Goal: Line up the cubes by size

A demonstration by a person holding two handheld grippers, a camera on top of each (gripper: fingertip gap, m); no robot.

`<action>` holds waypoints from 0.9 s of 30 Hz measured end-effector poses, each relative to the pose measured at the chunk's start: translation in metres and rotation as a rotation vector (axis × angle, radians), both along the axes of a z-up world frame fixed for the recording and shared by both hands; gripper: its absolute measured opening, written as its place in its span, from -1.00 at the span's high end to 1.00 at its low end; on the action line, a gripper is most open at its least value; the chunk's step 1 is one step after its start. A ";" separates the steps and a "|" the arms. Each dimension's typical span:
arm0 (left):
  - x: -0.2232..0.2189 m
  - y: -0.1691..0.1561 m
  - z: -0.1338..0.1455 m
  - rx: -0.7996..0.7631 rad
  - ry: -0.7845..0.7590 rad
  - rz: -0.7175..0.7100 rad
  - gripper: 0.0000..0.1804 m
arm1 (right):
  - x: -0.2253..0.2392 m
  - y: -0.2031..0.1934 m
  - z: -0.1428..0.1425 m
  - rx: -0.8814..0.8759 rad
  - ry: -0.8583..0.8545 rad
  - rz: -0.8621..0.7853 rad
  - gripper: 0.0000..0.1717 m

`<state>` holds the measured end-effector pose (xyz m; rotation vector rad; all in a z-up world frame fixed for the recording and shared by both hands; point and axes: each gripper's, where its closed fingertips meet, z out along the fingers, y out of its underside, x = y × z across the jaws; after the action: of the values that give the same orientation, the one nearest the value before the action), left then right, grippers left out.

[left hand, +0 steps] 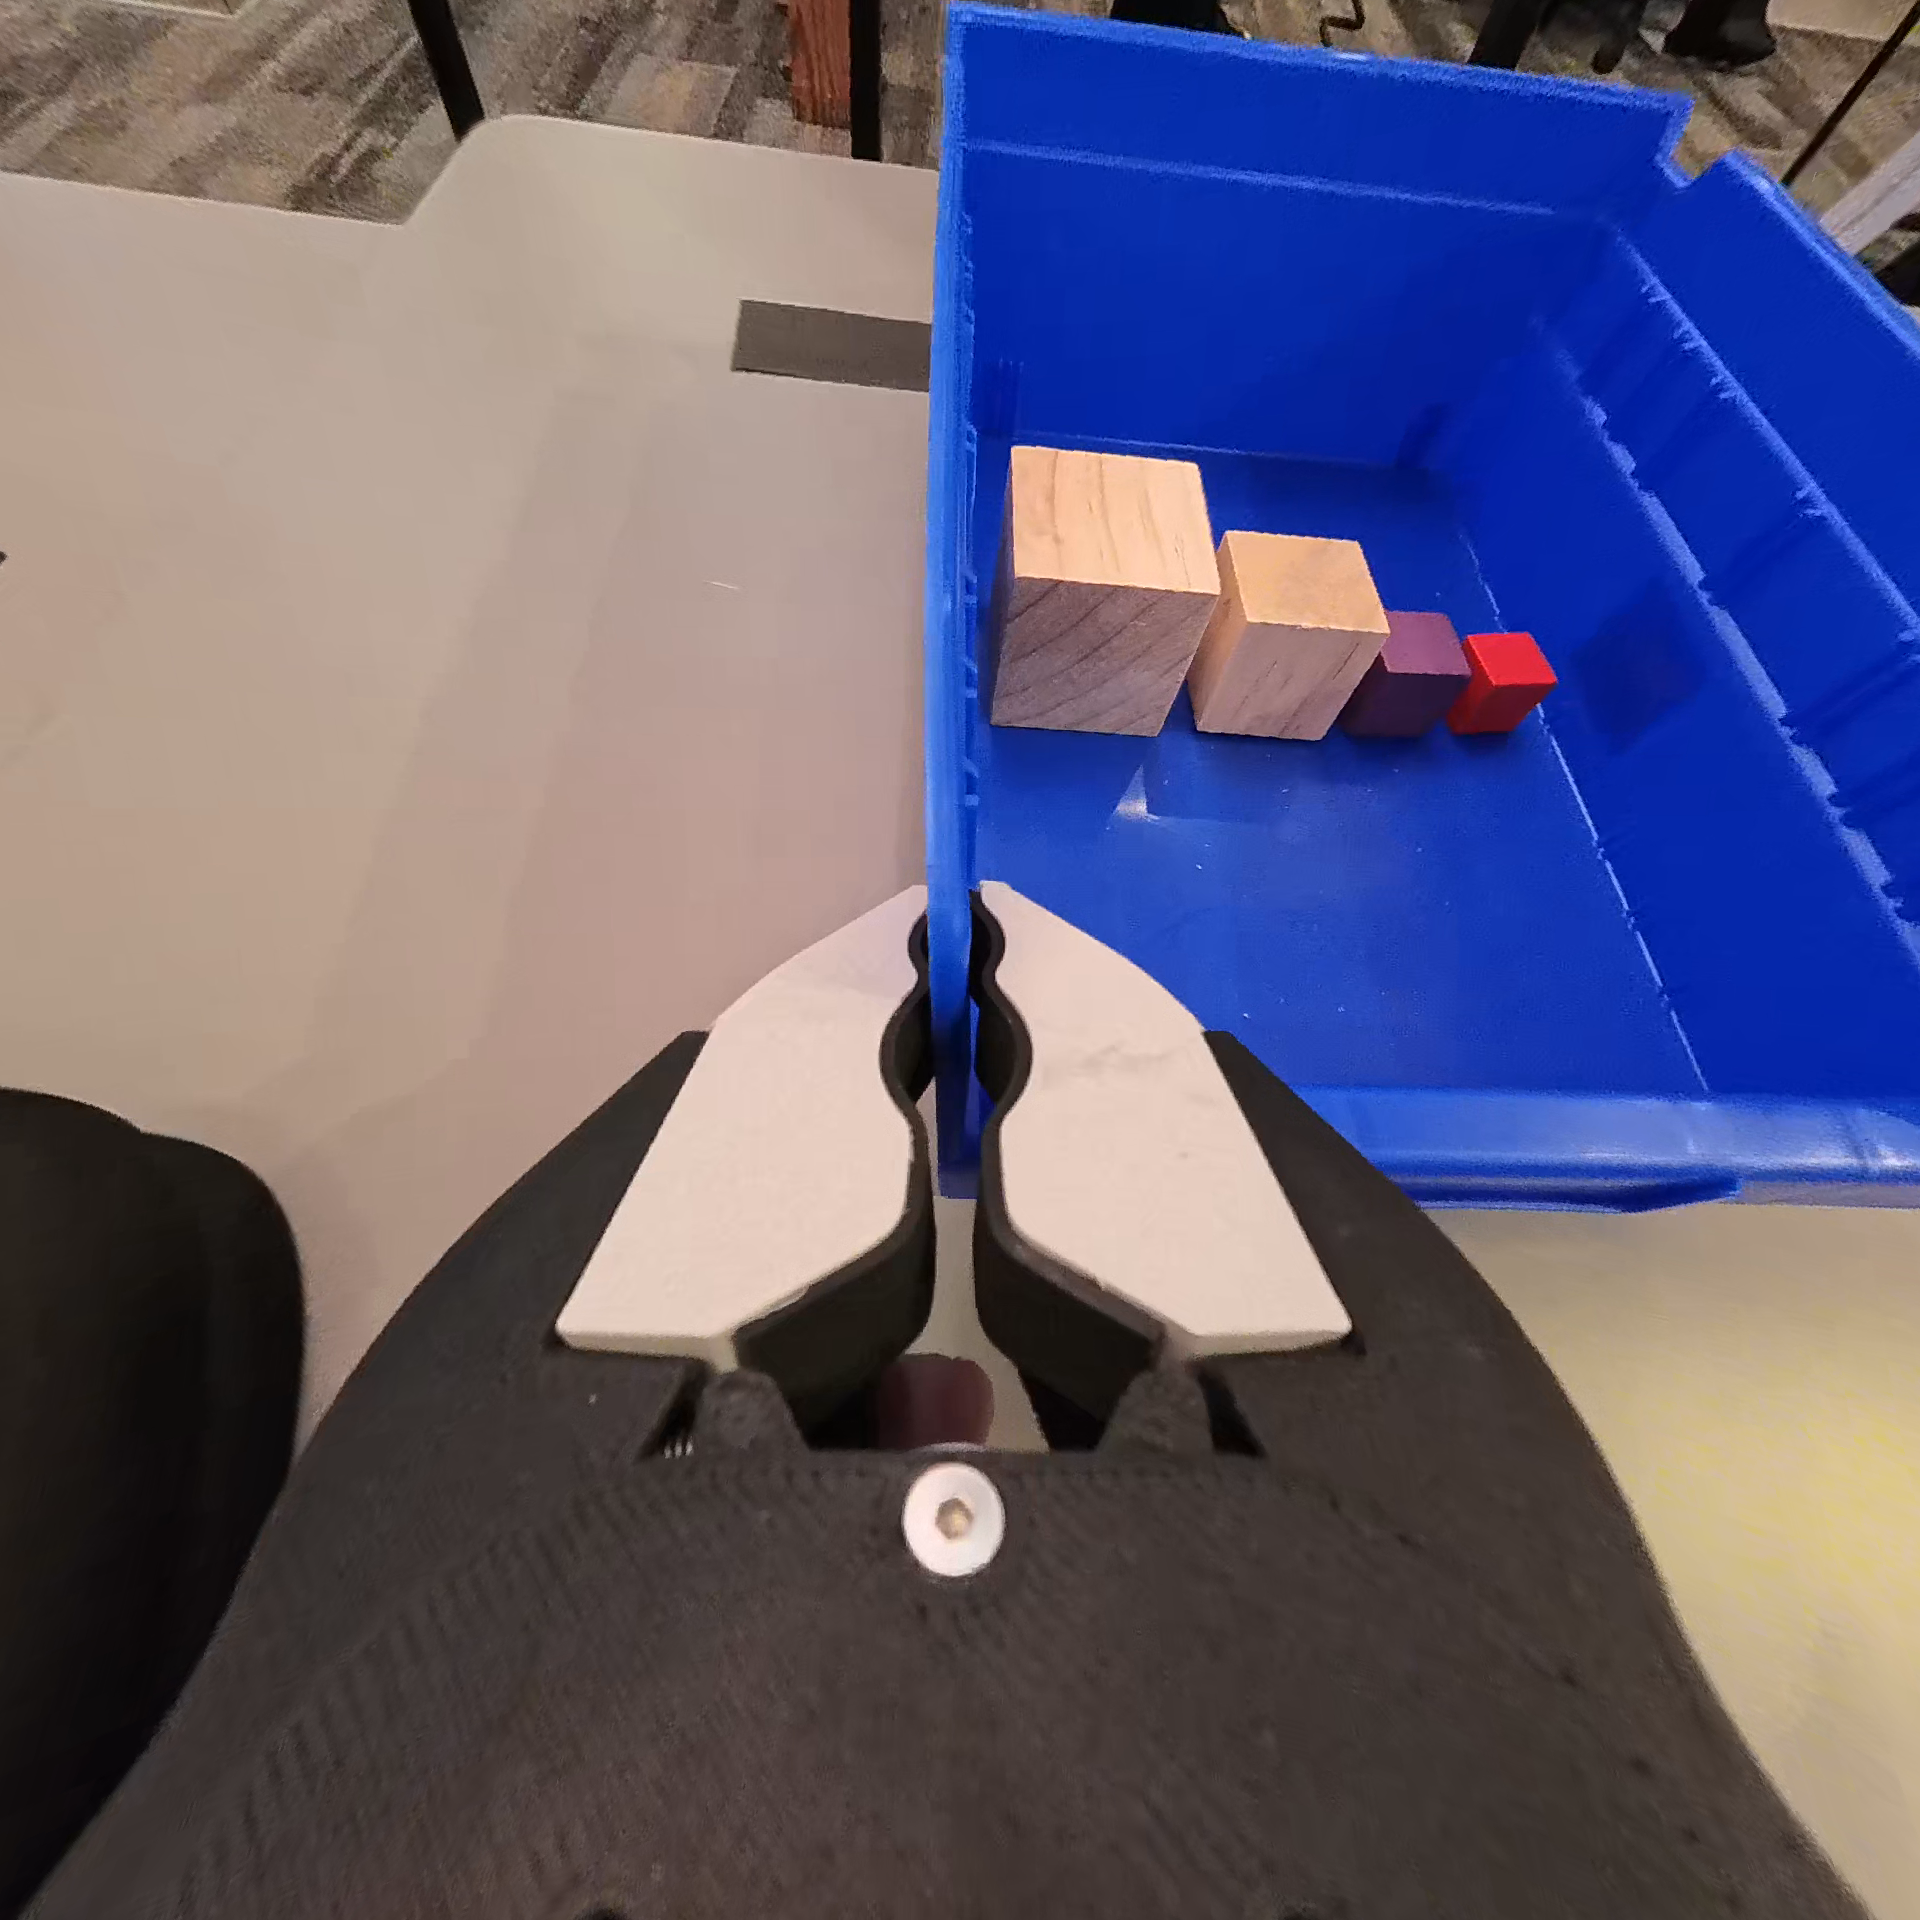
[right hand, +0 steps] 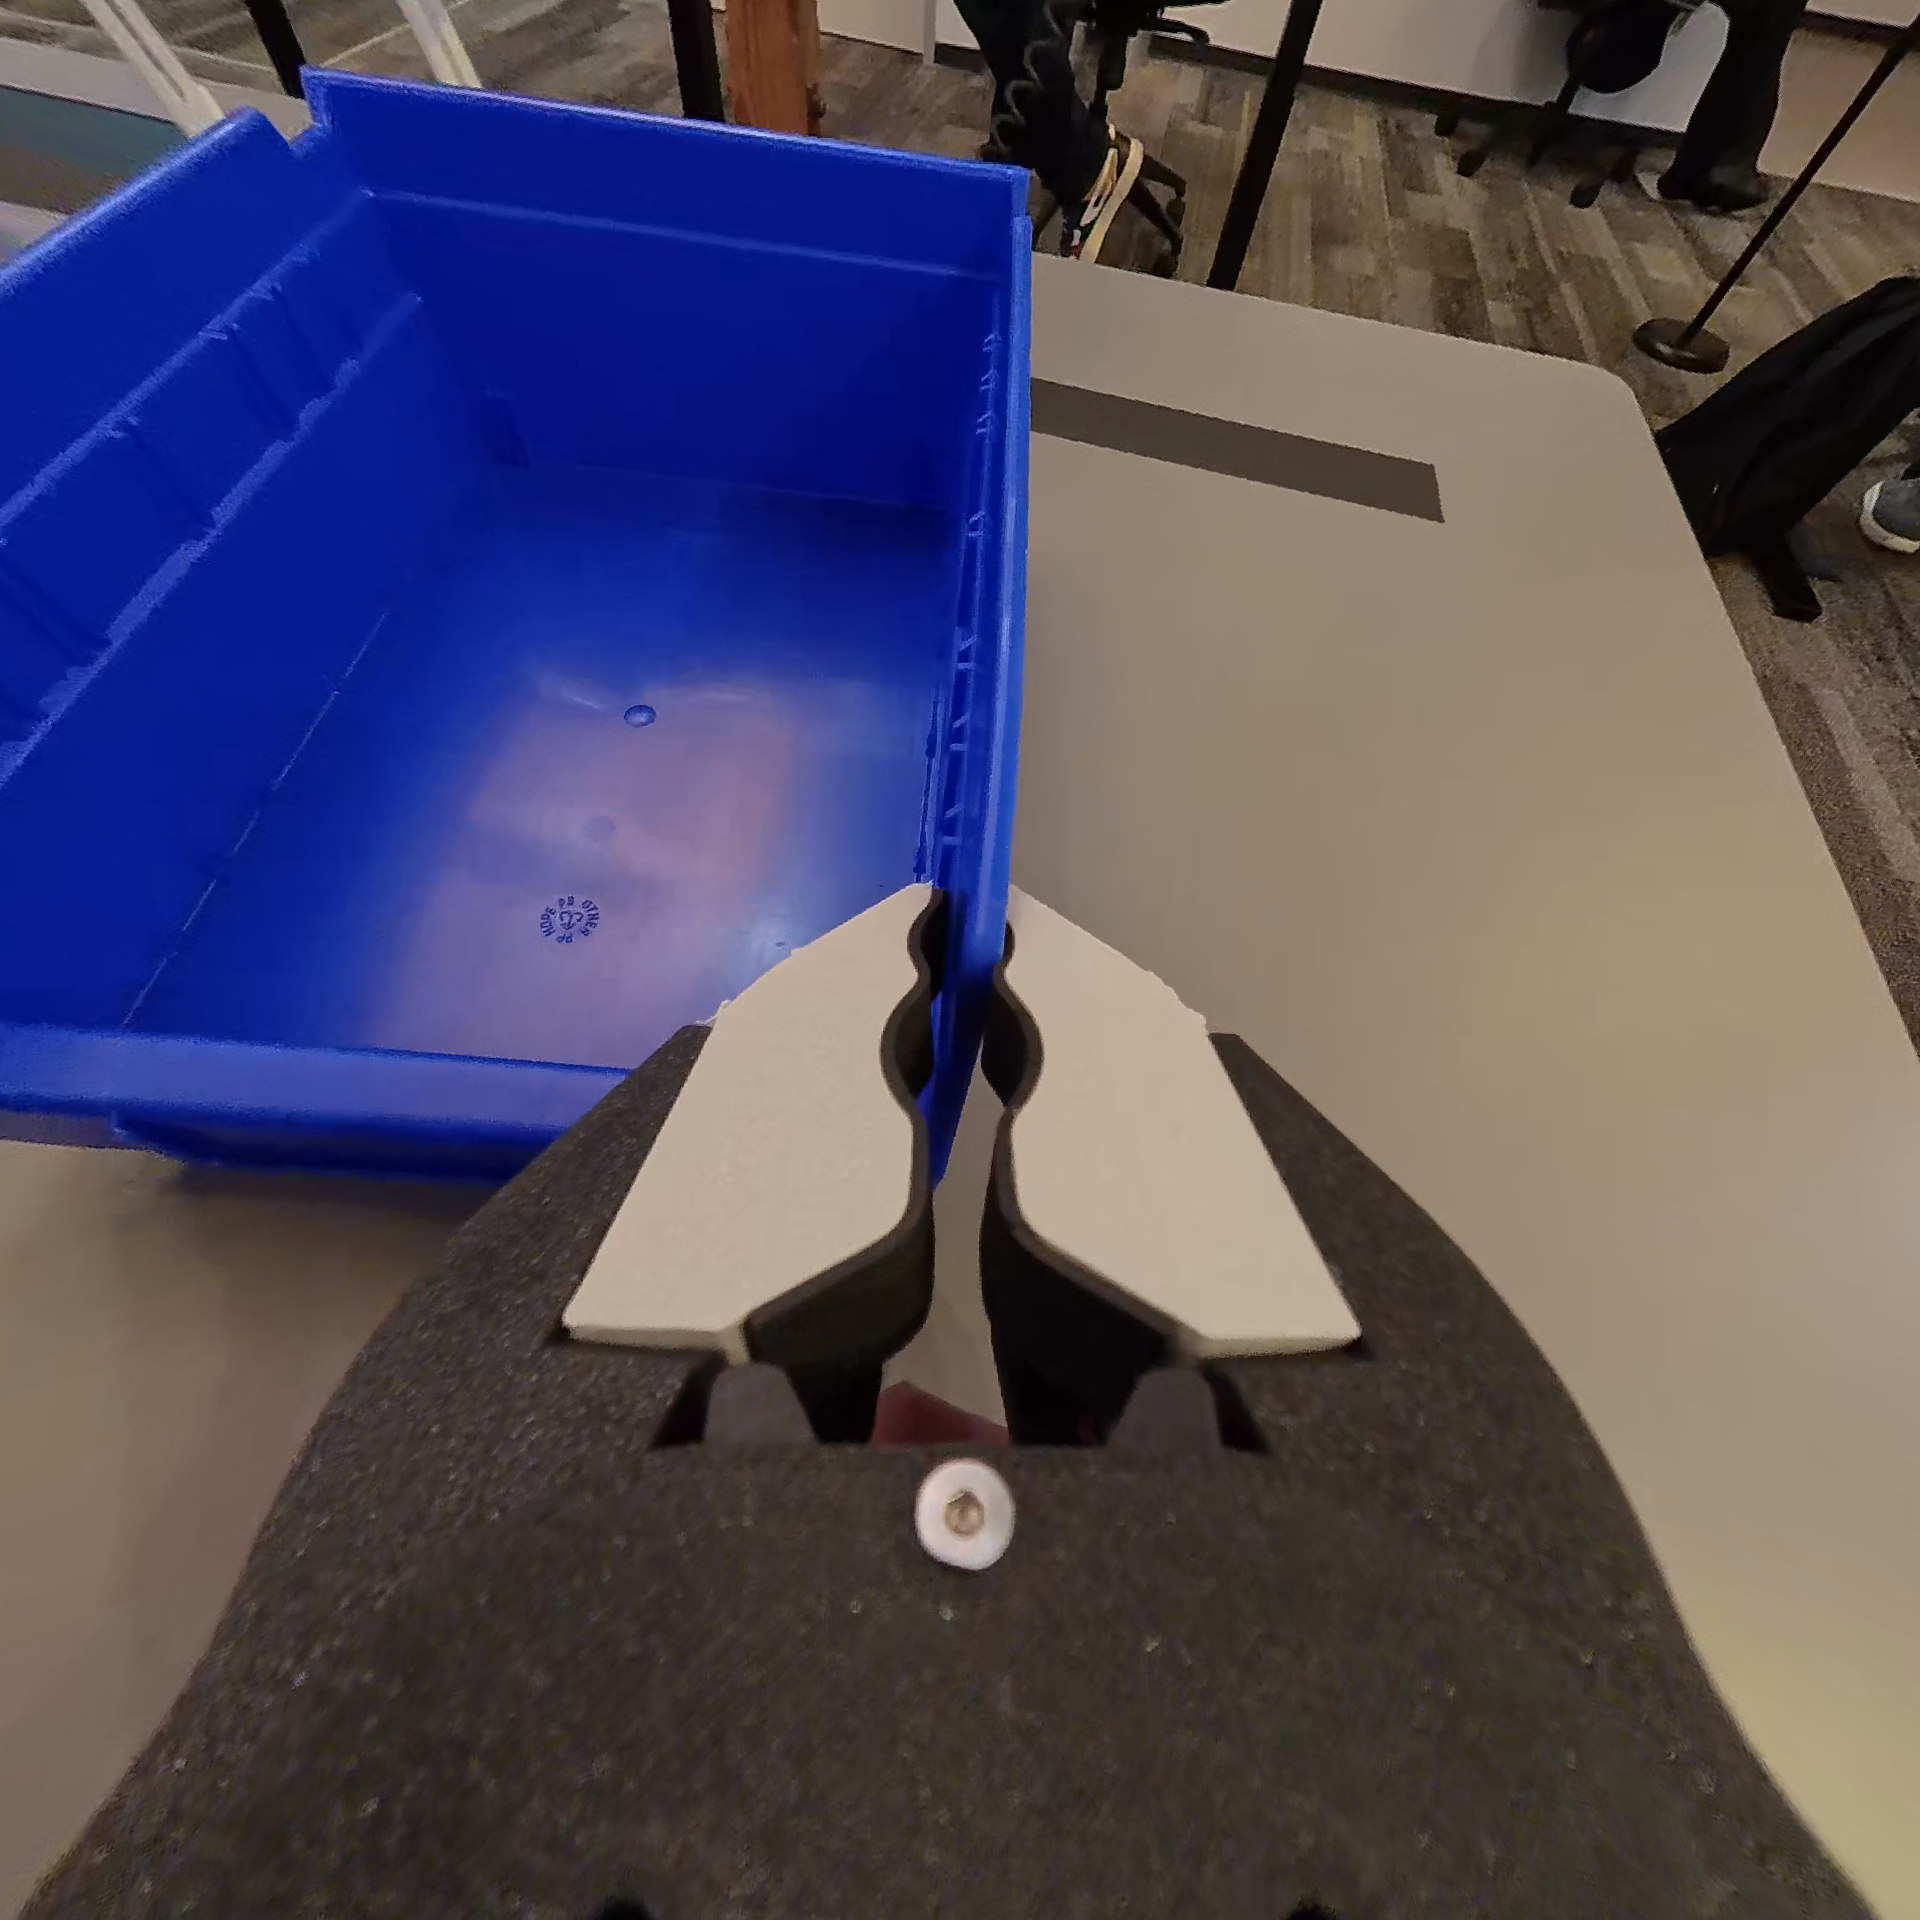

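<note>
Nearest to me, both grippers are clamped on the blue bin. The left gripper has its fingers nearly closed, pads pressed on either face of the bin's left wall at the near corner. The right gripper pinches the right wall the same way, one pad inside the bin and one outside.

Farther in, against the left wall, four cubes stand in a row on the bin floor: the large wooden cube, the medium wooden cube, the purple cube, then the small red cube at the right end. They touch or nearly touch, well beyond the fingertips.

I judge the ordering done. The step in hand looks like handling the bin itself; any lift or slide calls for level, even motion so the row holds.
</note>
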<state>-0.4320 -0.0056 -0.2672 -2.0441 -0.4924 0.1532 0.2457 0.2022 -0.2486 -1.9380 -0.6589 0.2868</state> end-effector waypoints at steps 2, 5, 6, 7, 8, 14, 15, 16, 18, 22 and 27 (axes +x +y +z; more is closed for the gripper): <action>-0.008 0.000 0.001 -0.016 0.017 -0.006 0.98 | 0.003 0.007 0.000 0.001 0.004 -0.013 0.96; -0.019 0.002 0.000 -0.017 0.015 -0.009 0.98 | 0.007 0.017 0.000 0.006 0.003 -0.038 0.96; -0.023 0.002 0.000 -0.012 0.009 -0.008 0.98 | 0.009 0.021 0.000 0.008 0.002 -0.050 0.96; -0.026 0.003 0.000 -0.008 0.005 -0.006 0.98 | 0.012 0.025 0.000 0.010 0.003 -0.061 0.96; -0.029 0.003 0.000 -0.010 0.008 -0.003 0.98 | 0.013 0.029 0.000 0.012 0.005 -0.072 0.96; -0.043 0.006 0.000 -0.013 0.014 -0.008 0.98 | 0.023 0.053 0.000 0.029 -0.002 -0.128 0.96; -0.045 0.007 0.000 -0.012 0.011 -0.008 0.98 | 0.024 0.057 0.000 0.028 0.001 -0.135 0.96; -0.047 0.007 0.000 -0.011 0.009 -0.007 0.98 | 0.025 0.061 0.000 0.029 -0.001 -0.142 0.96; -0.051 0.009 0.000 -0.011 0.008 -0.005 0.98 | 0.027 0.069 0.000 0.028 0.000 -0.154 0.96; -0.056 0.011 0.000 -0.010 0.007 -0.010 0.98 | 0.029 0.084 0.001 0.037 0.001 -0.169 0.96; -0.060 0.013 -0.001 -0.008 0.001 -0.014 0.98 | 0.031 0.104 0.001 0.044 0.004 -0.182 0.96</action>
<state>-0.4917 0.0078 -0.2678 -2.0546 -0.4775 0.1480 0.2762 0.3066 -0.2480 -1.9396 -0.4781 0.1616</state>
